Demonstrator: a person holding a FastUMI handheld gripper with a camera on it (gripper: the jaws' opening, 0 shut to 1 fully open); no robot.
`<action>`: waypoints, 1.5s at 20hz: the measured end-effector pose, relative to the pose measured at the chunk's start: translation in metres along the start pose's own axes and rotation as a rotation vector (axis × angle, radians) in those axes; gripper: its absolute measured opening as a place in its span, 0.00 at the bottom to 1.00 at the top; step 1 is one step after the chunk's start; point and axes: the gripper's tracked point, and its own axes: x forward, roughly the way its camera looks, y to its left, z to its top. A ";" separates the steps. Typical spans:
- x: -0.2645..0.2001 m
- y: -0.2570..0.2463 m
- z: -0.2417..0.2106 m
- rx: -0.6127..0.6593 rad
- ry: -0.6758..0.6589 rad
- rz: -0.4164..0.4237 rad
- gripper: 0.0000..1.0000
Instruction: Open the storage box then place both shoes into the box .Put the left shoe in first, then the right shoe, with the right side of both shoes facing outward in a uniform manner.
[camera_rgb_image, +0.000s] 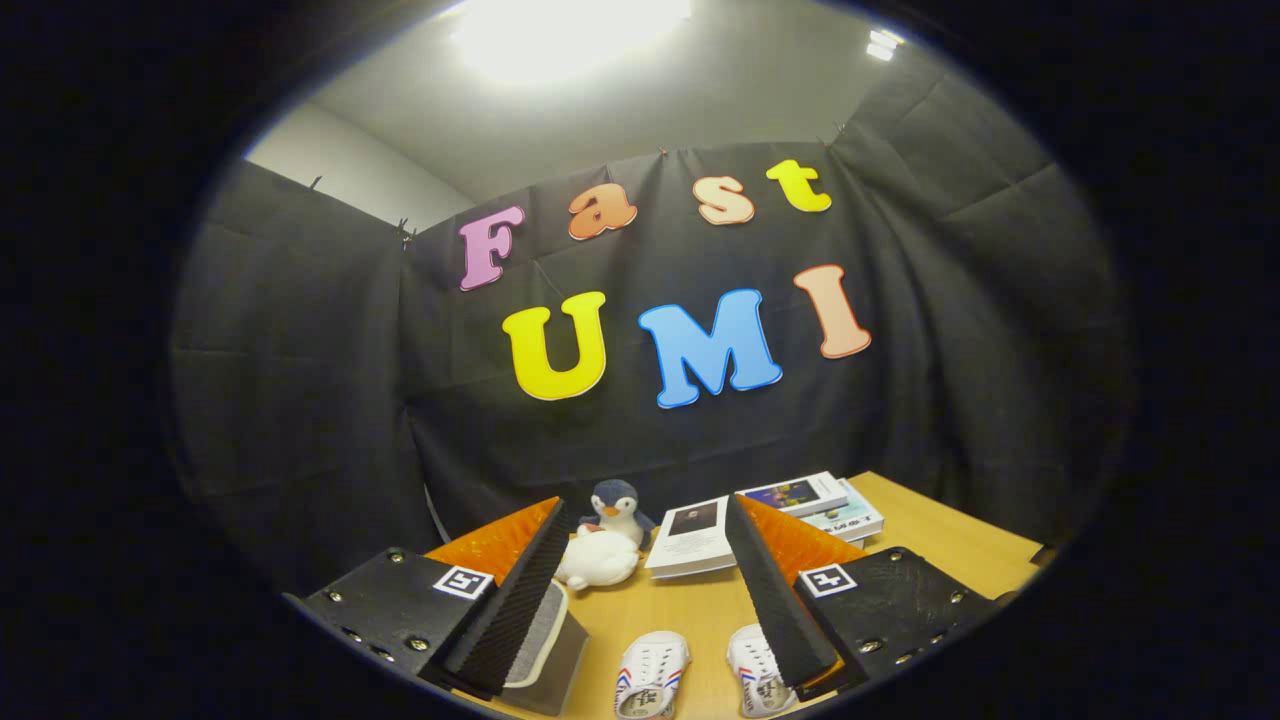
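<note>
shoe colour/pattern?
White shoes with red and blue side stripes, seen in the gripper view below the open gripper.

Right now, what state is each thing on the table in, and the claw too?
claw: open, holding nothing
left shoe: upright on the table, between the fingers
right shoe: upright beside it
penguin toy: sitting upright
books: closed, stacked
storage box: cannot tell if open

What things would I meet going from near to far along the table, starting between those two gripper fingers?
Starting from the open gripper: pair of white shoes → plush penguin, sitting about level with the nearest book → stack of books → black cloth wall.
</note>
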 end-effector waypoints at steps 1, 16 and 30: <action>0.001 0.004 -0.007 0.030 0.021 0.016 0.96; 0.005 0.025 -0.122 0.480 0.360 0.107 0.96; 0.004 0.072 -0.196 0.840 0.594 0.233 0.96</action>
